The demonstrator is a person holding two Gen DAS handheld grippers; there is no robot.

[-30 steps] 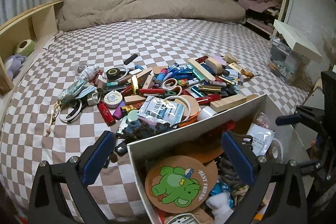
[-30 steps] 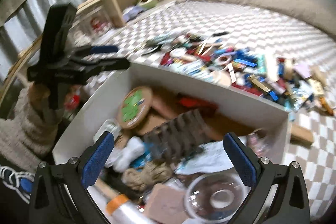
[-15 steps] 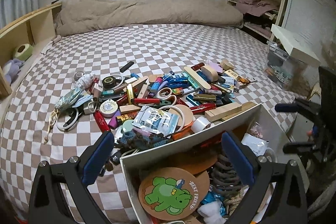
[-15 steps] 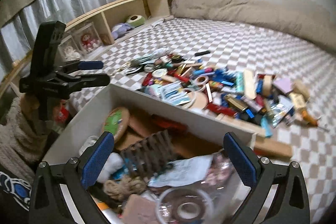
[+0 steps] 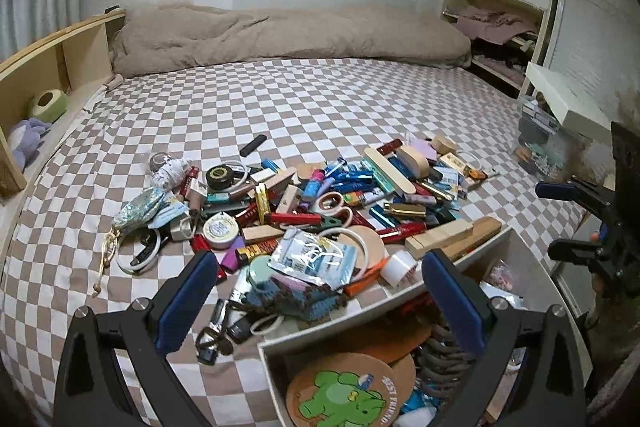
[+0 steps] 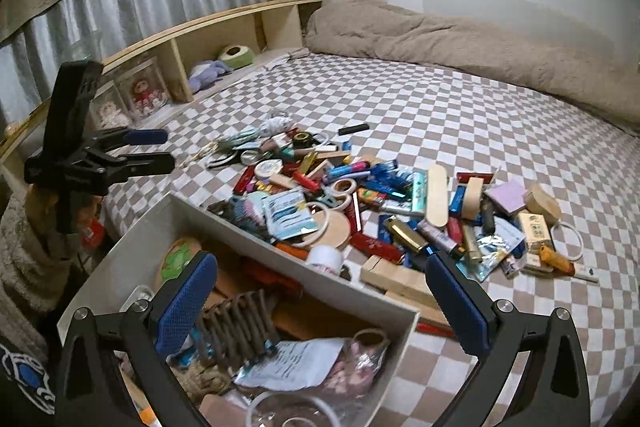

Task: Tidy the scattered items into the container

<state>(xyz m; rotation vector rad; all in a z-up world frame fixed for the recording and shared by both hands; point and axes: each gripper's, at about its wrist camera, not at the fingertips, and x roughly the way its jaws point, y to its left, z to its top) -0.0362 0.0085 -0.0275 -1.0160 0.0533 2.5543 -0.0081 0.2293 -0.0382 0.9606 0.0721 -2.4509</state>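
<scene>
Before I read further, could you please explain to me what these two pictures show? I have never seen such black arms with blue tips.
There is no robot here. A person holds a two-finger grasping tool in each hand, and each tool carries a wide-angle camera looking forward along its fingers. One picture comes from the left tool, the other from the right tool; each picture also shows the other tool off to one side. The blue pads are the fingertips. Both tools are open and hold nothing. Ahead lies a bed with a checkered sheet, and on it a heap of small items: scissors, tape rolls, wooden blocks, packets. At the near edge stands a white box, already partly filled, where the items should go.
</scene>
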